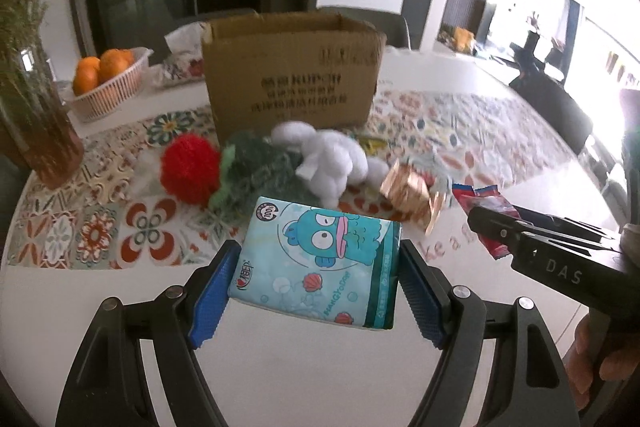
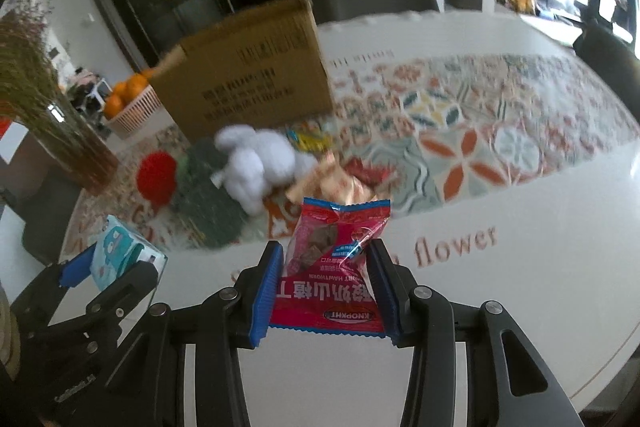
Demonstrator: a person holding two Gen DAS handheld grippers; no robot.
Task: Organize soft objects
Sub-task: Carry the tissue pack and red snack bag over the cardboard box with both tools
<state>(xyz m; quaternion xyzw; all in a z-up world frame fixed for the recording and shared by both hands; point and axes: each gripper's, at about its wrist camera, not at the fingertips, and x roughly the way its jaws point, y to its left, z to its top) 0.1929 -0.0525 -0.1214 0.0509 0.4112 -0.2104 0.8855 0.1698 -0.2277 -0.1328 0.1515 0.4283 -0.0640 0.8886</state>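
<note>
Two tools loaded: left tool (image 1: pixel 316 283) pinching tissue pack (image 1: pixel 320 263); right tool (image 2: pixel 326 291) pinching snack packet (image 2: pixel 336 267).

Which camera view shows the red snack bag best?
The right wrist view: the red snack bag fills the centre, held between the right gripper fingers, with its label and contents readable. In the left wrist view only parts of it show around the right gripper, while the left gripper holds the tissue pack.

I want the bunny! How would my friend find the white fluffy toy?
Find the big cardboard box on the patterned tablecloth. Right in front of it lies the white plush toy, beside a green knitted toy; it is the only white one.
</note>
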